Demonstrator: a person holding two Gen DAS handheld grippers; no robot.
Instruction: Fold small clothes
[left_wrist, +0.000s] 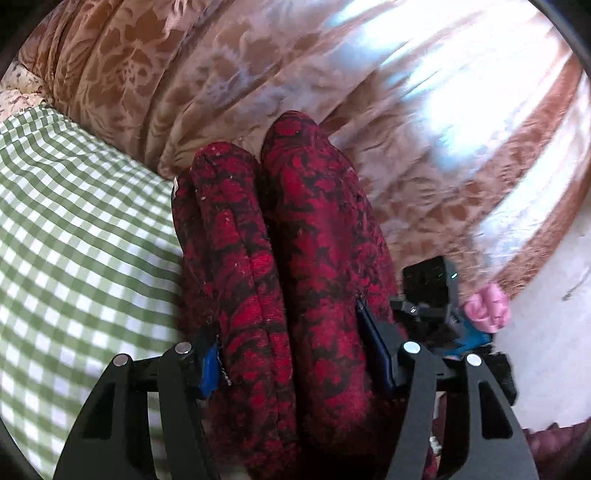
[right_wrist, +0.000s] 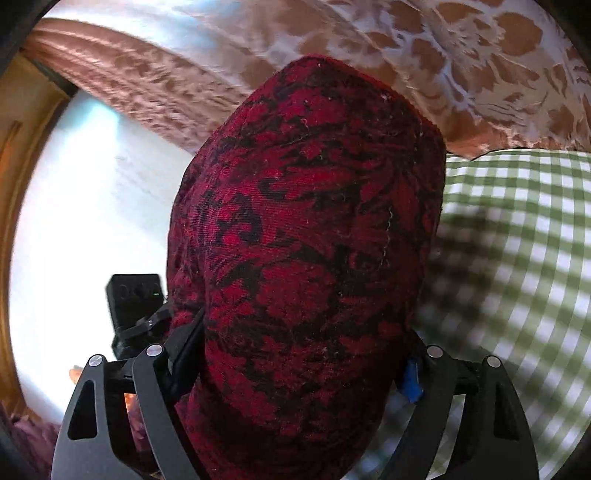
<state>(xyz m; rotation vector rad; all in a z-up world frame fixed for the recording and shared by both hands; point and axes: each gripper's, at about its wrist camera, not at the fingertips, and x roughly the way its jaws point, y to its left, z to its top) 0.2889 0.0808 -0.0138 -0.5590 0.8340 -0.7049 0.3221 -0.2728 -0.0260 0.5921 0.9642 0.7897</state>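
The bulky red-and-black patterned knit garment (right_wrist: 306, 258) hides both fingertips of the right gripper (right_wrist: 295, 373) and runs off the bottom edge. The green-and-white checked cloth (right_wrist: 517, 266) beside it is blurred.

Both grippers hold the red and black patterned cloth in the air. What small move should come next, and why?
Probably lower the red and black patterned cloth onto the green checked sheet: both the left gripper and right gripper clamp it bunched and lifted, so no fold can be laid.
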